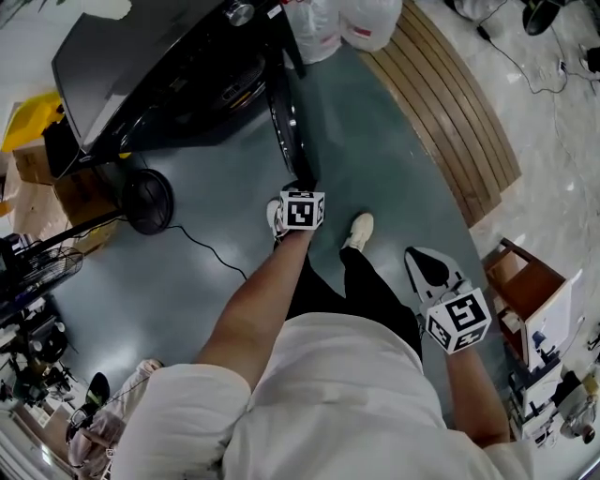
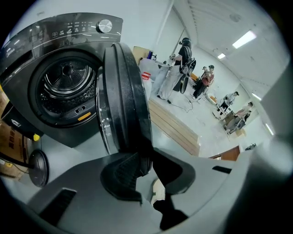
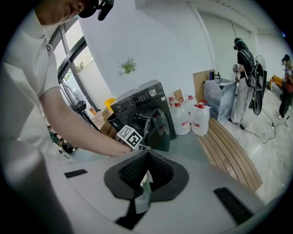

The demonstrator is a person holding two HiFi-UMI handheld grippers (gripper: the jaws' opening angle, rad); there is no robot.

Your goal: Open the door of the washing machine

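Note:
The black washing machine (image 1: 150, 75) stands at the upper left, and its drum (image 2: 66, 89) is exposed. Its round door (image 1: 286, 127) stands swung out, nearly edge-on to me. My left gripper (image 1: 302, 186) is at the door's free edge. In the left gripper view the jaws are shut on the door rim (image 2: 130, 114), which runs down between them at my left gripper (image 2: 145, 168). My right gripper (image 1: 425, 264) hangs low at the right, away from the machine. Its jaws are shut with nothing between them (image 3: 145, 172). The machine (image 3: 137, 107) and the open door (image 3: 158, 130) show beyond it.
A round black fan (image 1: 148, 200) with a cable lies on the floor left of the door. A slatted wooden platform (image 1: 450, 103) runs along the right. Large water bottles (image 1: 342, 23) stand behind the machine, cardboard boxes (image 1: 33, 164) to its left. People (image 2: 206, 80) stand far off.

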